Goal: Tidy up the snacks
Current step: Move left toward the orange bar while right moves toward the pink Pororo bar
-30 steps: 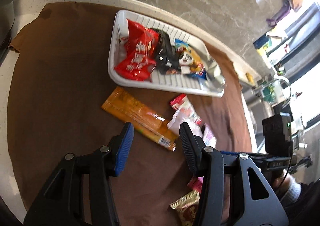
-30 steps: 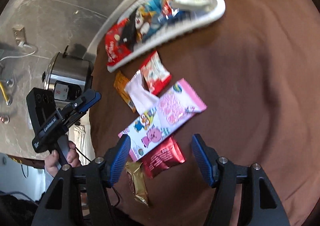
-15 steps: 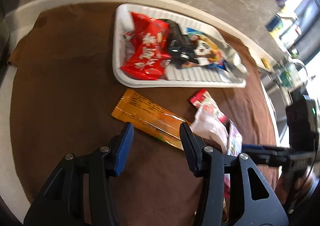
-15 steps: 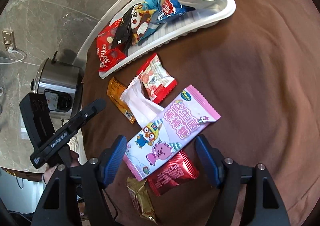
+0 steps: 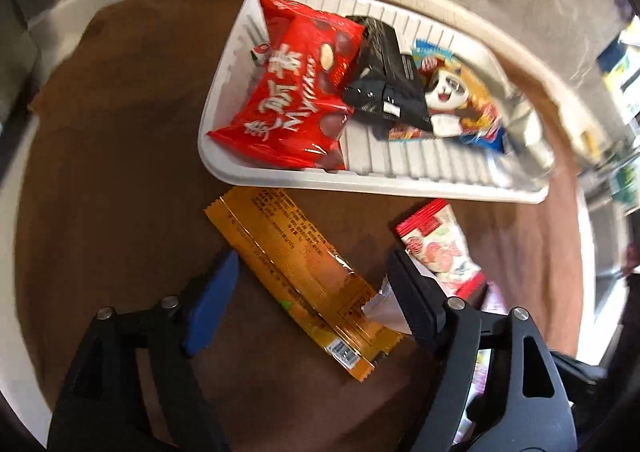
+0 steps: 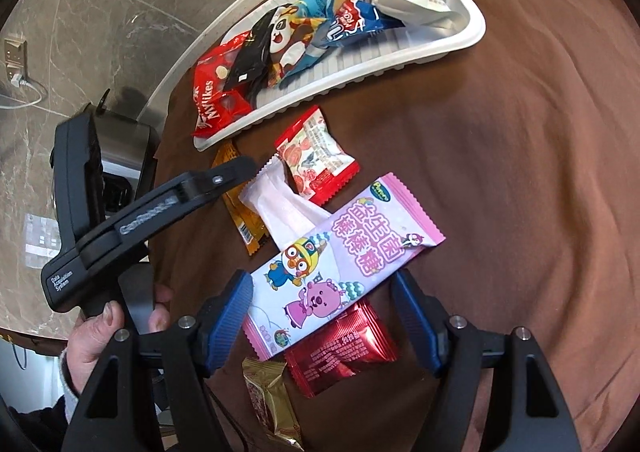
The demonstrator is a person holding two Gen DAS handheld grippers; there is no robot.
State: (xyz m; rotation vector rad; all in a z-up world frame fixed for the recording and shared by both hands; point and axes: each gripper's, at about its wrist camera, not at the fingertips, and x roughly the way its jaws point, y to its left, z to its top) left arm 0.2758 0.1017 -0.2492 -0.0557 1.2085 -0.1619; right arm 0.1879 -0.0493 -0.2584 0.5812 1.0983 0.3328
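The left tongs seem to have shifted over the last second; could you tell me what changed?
The left tongs have moved in over the orange wrapper, jaws open wider and straddling it. The right tongs have closed in on the pink packet, still open. Nothing is gripped; the tray snacks are unmoved.

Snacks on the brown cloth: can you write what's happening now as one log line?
step: reaching | left gripper: open, straddling orange bar | right gripper: open, over pink candy pack | white tray: part filled
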